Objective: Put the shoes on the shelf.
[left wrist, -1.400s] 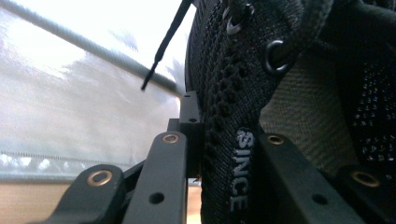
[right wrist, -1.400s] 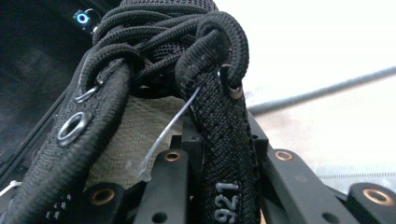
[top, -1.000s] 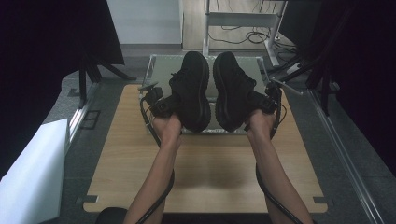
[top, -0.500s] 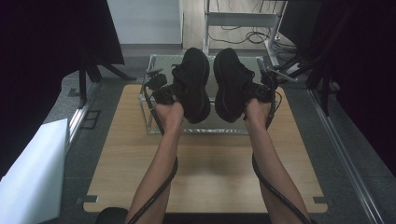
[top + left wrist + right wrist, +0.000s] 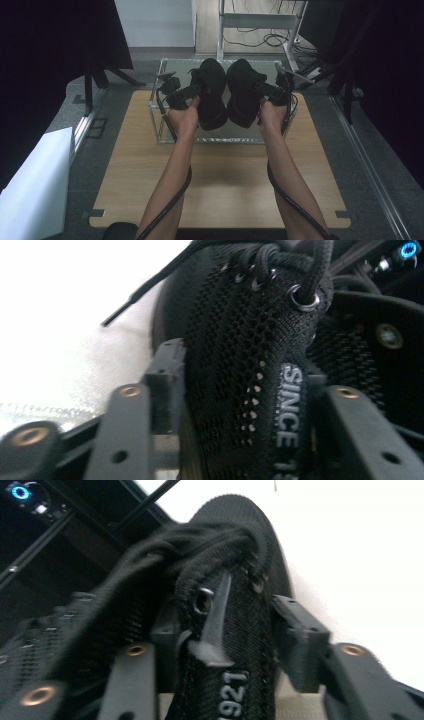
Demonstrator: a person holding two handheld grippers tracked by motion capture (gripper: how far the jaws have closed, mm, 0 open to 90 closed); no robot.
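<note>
Left shoe (image 5: 212, 92): in the clear box (image 5: 162, 135) at the worktop's (image 5: 220, 190) far edge.
Right shoe (image 5: 243, 92): just beside it.
Left gripper (image 5: 192, 91): fingers just opened, loose around the shoe's side.
Right gripper (image 5: 264, 90): the same.

Dim high view with dark edges, gripper views blurred, backgrounds blown out white

Two shoes (image 5: 227, 95) sit side by side, seemingly inside the clear box (image 5: 161, 125).

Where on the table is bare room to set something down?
Free: the wooden tabletop between the forearms, plus strips left and right of them. Crowded: the clear box, where left shoe, right shoe and both grippers sit.
</note>
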